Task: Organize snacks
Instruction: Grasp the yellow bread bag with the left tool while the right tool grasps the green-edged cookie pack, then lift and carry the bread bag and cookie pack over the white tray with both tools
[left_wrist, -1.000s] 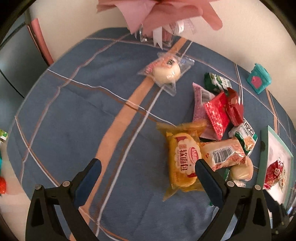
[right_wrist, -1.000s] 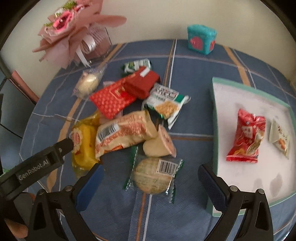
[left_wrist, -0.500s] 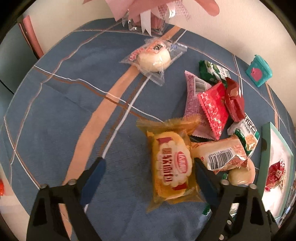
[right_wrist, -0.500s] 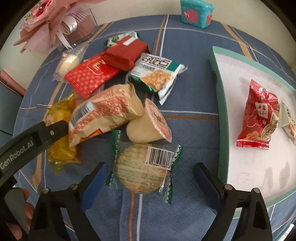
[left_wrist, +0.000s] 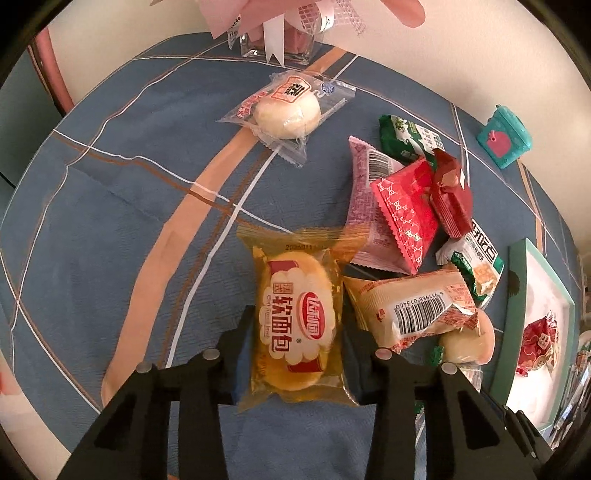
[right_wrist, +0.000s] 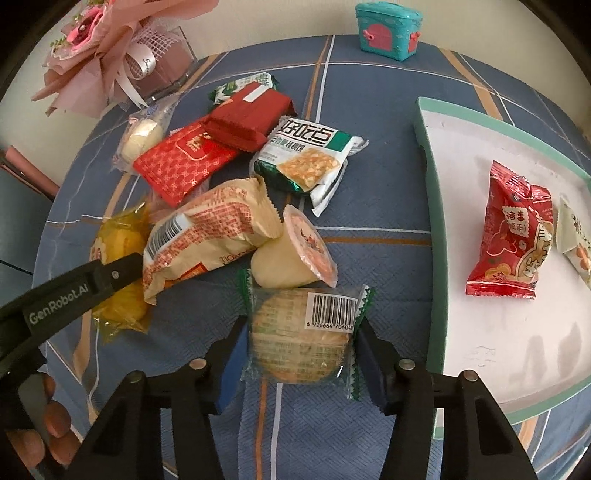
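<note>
Blue cloth (left_wrist: 110, 229) with orange and white stripes covers the table, and behind it a pale wall stands with a pink bouquet (right_wrist: 107, 55) in its glass holder and a small teal toy chest (right_wrist: 388, 31) near the far edge. My left gripper (left_wrist: 295, 343) has just been closing and now its pads press both long sides of the yellow bread packet (left_wrist: 295, 321), which lies flat on the cloth at the near end of the snack heap. My right gripper (right_wrist: 299, 350) has likewise just been closing, and its blue pads squeeze the clear green-edged packet with the round cracker (right_wrist: 299, 339), barcode facing up. Touching that packet's far edge lies a pale jelly cup (right_wrist: 291, 258) on its side, and a cream barcoded packet (right_wrist: 210, 236) leans against the cup. Beyond them sit two red packets (right_wrist: 184, 162), a green-and-white packet (right_wrist: 306, 155) and, well apart near the bouquet, a clear-wrapped white bun (left_wrist: 288, 110). Off to the right lies the teal-rimmed white tray (right_wrist: 428, 206), holding a red candy packet (right_wrist: 513, 236) and a pale packet (right_wrist: 576, 236) just beside it.
</note>
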